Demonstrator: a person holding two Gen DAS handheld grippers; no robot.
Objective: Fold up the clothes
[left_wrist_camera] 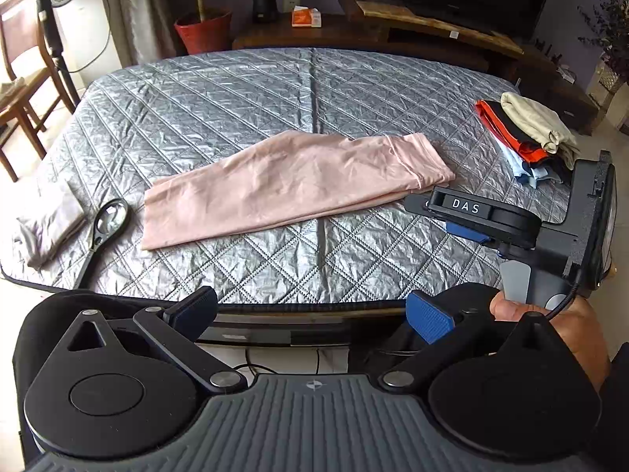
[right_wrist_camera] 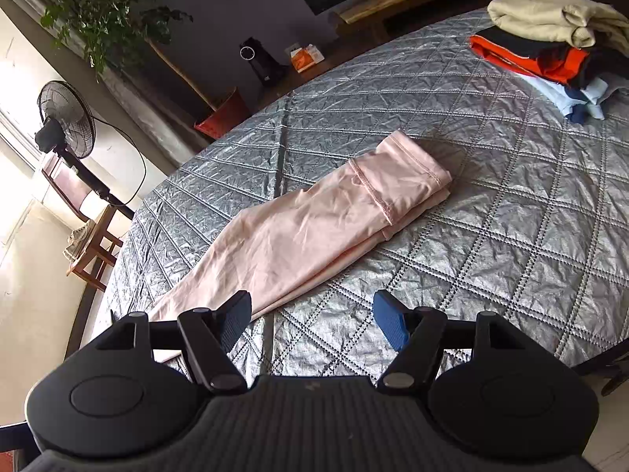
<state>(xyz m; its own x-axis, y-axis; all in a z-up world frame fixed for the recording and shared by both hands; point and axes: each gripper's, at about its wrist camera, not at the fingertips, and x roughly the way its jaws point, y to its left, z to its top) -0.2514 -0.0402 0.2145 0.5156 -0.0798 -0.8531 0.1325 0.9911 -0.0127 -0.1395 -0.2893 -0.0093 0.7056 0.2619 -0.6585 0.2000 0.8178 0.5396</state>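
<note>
left gripper (left_wrist_camera: 310, 310): jaws wide apart, holding nothing | right gripper (right_wrist_camera: 312, 324): jaws apart, holding nothing, above table edge | folded pale pink fabric garment (left_wrist_camera: 291, 183): flat mid silver quilted table (left_wrist_camera: 220, 110)

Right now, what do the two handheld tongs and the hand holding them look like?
Both tongs, left and right, have black linkage arms on round pivot discs, a ribbed grey body and blue textured pads. The right one, seen from the left camera, bears white "DAS" lettering and a thin black cable. A dark sleeve covers the wrist.
</note>
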